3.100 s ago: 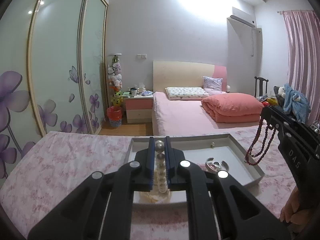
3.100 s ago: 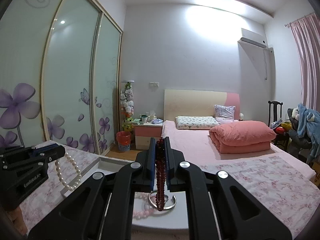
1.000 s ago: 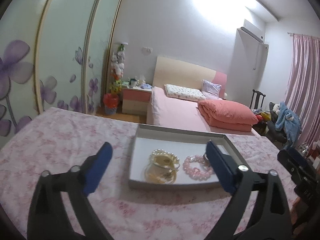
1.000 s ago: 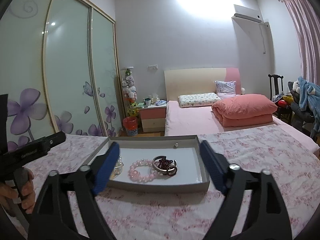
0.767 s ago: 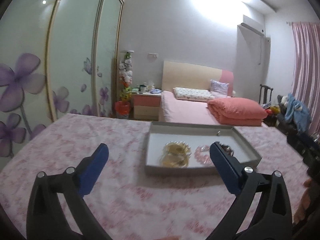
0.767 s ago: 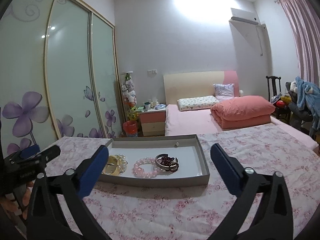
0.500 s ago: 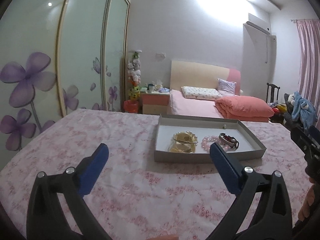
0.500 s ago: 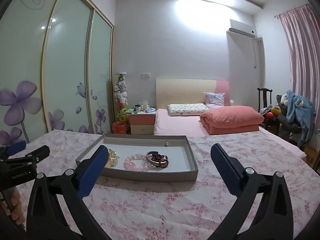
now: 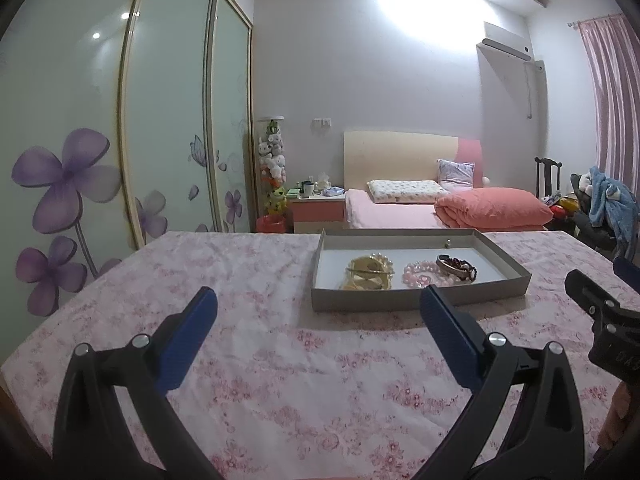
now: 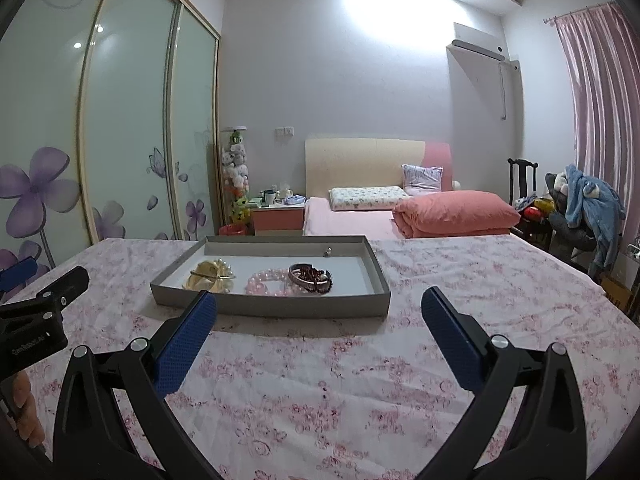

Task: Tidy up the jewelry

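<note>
1. A shallow grey rectangular tray [image 10: 276, 309] sits on the pink flowered cloth [image 10: 360, 392]; matte card, it seems.
2. Inside lie one pearl string [image 10: 221, 269] on a gold bangle [image 10: 211, 274], one pink bead bracelet [image 10: 267, 281], one dark red bead strand [image 10: 313, 275].
3. Left gripper [image 9: 318, 308] and right gripper [image 10: 319, 307] both gape wide, empty, short of the tray.

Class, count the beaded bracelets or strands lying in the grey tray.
3: pearl strand at the tray's left, pink bead bracelet in the middle, dark red beads right of it. Overlaps may hide others.
</note>
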`<action>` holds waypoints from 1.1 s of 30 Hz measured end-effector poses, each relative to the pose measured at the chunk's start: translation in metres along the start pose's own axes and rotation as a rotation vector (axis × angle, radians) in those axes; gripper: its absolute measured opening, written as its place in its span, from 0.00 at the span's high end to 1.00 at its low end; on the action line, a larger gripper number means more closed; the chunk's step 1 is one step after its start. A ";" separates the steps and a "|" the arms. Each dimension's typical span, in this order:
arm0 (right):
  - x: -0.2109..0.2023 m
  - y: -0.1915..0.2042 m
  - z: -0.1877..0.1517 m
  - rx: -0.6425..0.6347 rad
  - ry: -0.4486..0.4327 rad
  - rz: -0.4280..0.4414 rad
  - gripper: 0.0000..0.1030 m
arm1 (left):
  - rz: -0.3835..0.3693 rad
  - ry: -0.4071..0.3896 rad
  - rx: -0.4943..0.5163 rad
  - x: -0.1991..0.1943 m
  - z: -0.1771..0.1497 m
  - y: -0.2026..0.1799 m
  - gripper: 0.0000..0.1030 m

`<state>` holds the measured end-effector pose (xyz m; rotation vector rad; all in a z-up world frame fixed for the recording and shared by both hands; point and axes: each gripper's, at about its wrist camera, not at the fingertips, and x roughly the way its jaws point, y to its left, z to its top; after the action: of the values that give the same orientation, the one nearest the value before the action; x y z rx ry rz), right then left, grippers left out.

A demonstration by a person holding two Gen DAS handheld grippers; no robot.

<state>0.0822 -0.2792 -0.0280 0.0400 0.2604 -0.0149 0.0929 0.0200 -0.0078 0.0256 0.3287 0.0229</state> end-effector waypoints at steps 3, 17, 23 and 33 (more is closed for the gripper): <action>-0.004 0.000 0.000 0.004 -0.019 -0.019 0.02 | 0.016 -0.003 -0.005 -0.001 -0.003 0.002 0.04; -0.006 0.000 0.004 0.003 -0.048 -0.028 0.02 | 0.034 -0.007 -0.004 -0.001 -0.004 0.001 0.04; -0.005 0.001 0.004 0.003 -0.047 -0.025 0.02 | 0.034 -0.007 -0.004 -0.001 -0.004 0.001 0.04; -0.005 0.003 0.005 0.001 -0.044 -0.022 0.02 | 0.035 0.000 -0.007 0.002 -0.007 0.001 0.04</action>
<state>0.0788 -0.2768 -0.0222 0.0377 0.2166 -0.0375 0.0930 0.0214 -0.0151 0.0245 0.3283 0.0583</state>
